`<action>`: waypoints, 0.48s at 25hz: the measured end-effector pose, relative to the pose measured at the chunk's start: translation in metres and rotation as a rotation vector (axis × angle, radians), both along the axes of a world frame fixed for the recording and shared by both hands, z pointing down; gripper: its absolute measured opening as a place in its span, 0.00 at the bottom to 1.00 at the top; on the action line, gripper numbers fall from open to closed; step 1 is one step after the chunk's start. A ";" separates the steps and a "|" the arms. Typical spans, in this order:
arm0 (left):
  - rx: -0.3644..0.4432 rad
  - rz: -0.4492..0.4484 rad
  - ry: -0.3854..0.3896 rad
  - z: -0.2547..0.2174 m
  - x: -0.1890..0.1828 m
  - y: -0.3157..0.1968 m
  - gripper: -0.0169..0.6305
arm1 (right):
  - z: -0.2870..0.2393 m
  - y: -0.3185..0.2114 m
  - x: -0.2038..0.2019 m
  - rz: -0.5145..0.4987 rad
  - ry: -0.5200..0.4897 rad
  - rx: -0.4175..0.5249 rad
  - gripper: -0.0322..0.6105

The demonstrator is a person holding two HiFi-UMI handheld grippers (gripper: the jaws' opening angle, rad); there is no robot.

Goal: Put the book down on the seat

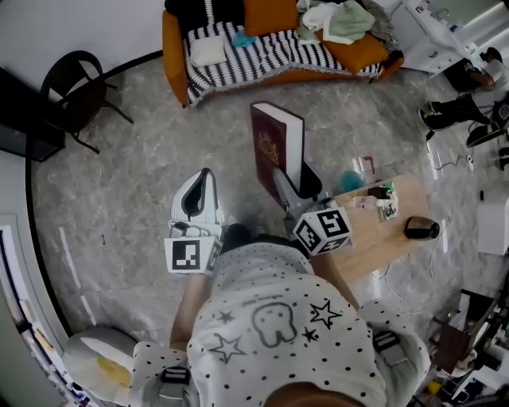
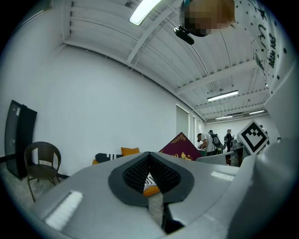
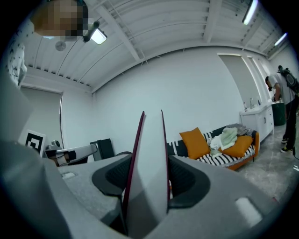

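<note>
A thick maroon book [image 1: 276, 151] with gold print on its cover stands upright in my right gripper [image 1: 291, 185], which is shut on its lower edge. In the right gripper view the book's white page edge [image 3: 150, 168] rises between the two jaws. My left gripper [image 1: 199, 191] hangs beside it to the left, shut with nothing in it. The orange sofa [image 1: 274, 44] with a black-and-white striped seat cover stands across the floor ahead. It also shows in the right gripper view as the sofa [image 3: 219, 149], and the book's corner [image 2: 180, 145] shows in the left gripper view.
Orange cushions [image 1: 270, 14] and a pile of clothes [image 1: 342, 20] lie on the sofa. A dark wicker chair [image 1: 75, 91] stands at the left. A low wooden table [image 1: 386, 230] with small items is at my right. People stand at the far right [image 1: 465, 95].
</note>
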State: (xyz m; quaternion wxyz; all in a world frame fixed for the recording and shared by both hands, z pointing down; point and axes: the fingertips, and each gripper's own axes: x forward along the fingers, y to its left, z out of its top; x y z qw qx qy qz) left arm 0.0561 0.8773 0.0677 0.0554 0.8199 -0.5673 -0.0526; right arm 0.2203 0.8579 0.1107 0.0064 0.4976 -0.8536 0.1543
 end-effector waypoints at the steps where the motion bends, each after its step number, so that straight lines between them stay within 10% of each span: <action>1: 0.000 0.001 0.000 0.000 -0.002 -0.002 0.03 | 0.001 -0.002 -0.002 0.000 0.000 -0.002 0.40; 12: -0.020 -0.026 0.013 0.011 -0.015 -0.016 0.03 | 0.009 -0.019 -0.013 -0.013 0.008 -0.020 0.40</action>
